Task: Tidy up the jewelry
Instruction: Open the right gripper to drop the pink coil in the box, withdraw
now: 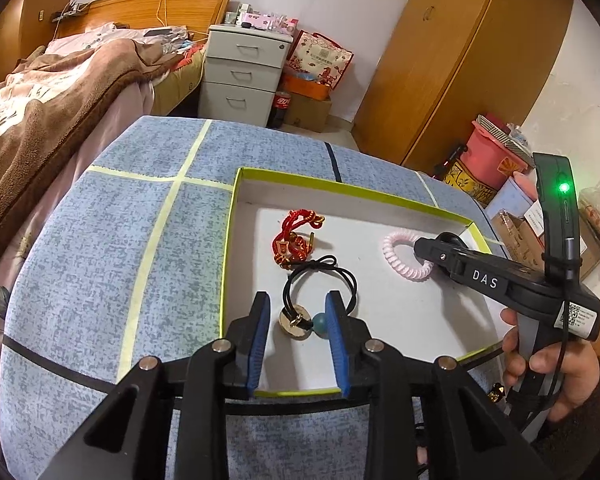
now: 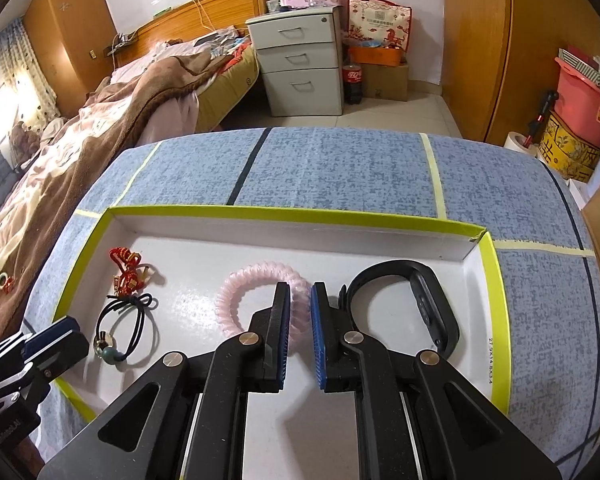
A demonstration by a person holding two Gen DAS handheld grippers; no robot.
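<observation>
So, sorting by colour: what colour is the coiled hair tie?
Pale pink; the coiled hair tie shows best in the right wrist view.

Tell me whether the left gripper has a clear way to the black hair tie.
Probably yes: the left gripper is open, its fingers flank the black hair tie charm, and nothing lies between.

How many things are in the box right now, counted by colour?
Red: 1, the red cord bracelet
Black: 2, the black hair tie and the black wristband
Pink: 1, the pink spiral hair tie
Total: 4, all in the box
</observation>
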